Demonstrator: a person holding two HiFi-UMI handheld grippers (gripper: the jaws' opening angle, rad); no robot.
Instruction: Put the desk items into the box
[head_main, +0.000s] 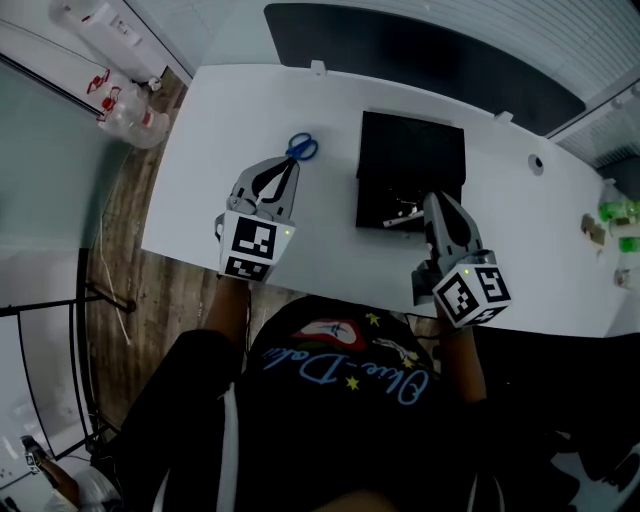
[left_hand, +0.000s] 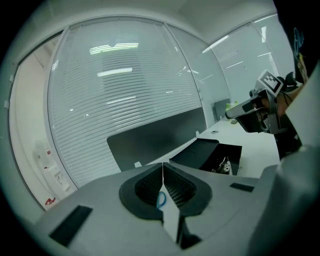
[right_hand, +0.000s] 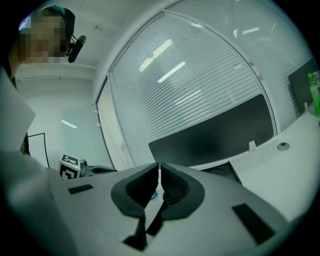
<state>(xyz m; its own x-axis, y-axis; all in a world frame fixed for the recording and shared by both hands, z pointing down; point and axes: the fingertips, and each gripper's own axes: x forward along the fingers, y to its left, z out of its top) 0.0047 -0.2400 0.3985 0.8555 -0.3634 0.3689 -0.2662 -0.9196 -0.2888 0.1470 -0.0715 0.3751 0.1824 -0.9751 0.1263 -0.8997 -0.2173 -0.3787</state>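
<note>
While the scissors (head_main: 302, 148) are lying on the desk (head_main: 215, 130) at its tips, the left gripper (head_main: 288, 170) is hovering clenched and empty. The right gripper (head_main: 432, 200), likewise clenched on nothing, is hanging at the box (head_main: 410, 150). By my judgement the scissors are being approached for pickup, so next the left jaws are needing to open around them.

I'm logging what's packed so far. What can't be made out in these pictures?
Items in the box: small, dark in head view; right gripper covers some.
Scissors blades: under the left gripper in head view; contact unclear.
Green things at the desk end: tiny, cut by the frame edge.
</note>
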